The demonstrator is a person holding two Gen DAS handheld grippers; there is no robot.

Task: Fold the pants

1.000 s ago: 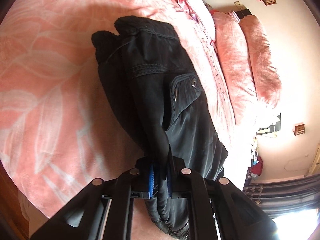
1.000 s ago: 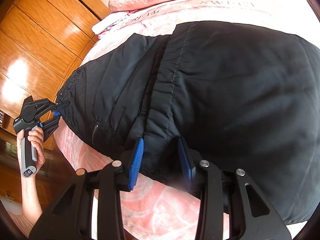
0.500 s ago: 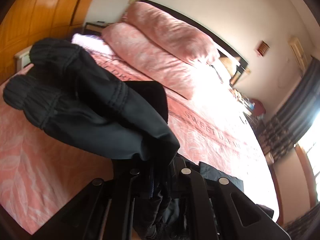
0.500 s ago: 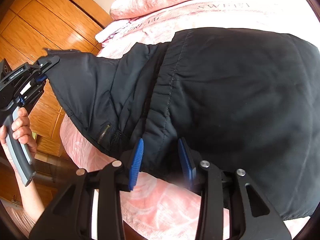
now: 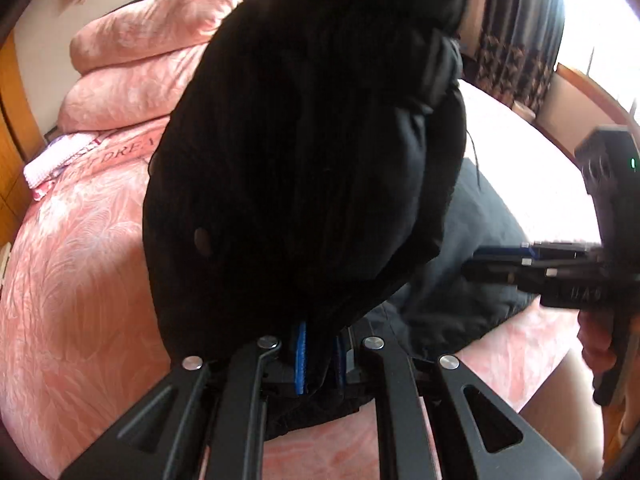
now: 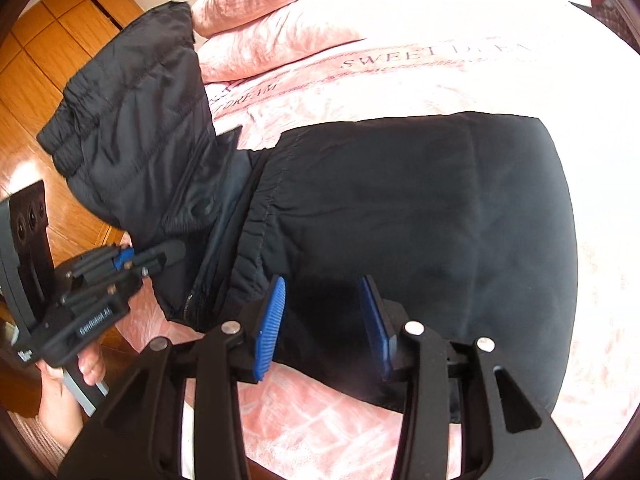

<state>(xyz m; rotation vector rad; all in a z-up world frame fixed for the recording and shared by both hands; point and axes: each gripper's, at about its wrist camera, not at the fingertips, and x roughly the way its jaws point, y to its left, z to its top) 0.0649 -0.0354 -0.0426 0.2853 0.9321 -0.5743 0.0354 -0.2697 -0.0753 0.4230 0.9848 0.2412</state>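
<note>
Black padded pants point(image 6: 420, 216) lie on a pink bed. My left gripper point(image 5: 318, 356) is shut on the leg end of the pants point(image 5: 312, 152) and holds it up so the cloth hangs over the camera; it shows at the left of the right wrist view point(image 6: 156, 258), with the lifted leg point(image 6: 136, 128) rising above it. My right gripper point(image 6: 324, 320) is open, its blue pads point(image 6: 272, 320) astride the near edge of the flat part of the pants. It appears at the right of the left wrist view point(image 5: 500, 264).
The pink bedspread point(image 6: 440, 52) carries the words SWEET DREAM. Pink pillows point(image 5: 132, 60) lie at the head of the bed. A wooden wardrobe point(image 6: 44, 64) stands at the left. Dark curtains point(image 5: 516, 32) hang by a bright window.
My left gripper has swung the leg end up and over toward my right gripper and the flat part of the pants. My right gripper has opened wider and stays at the near edge.
</note>
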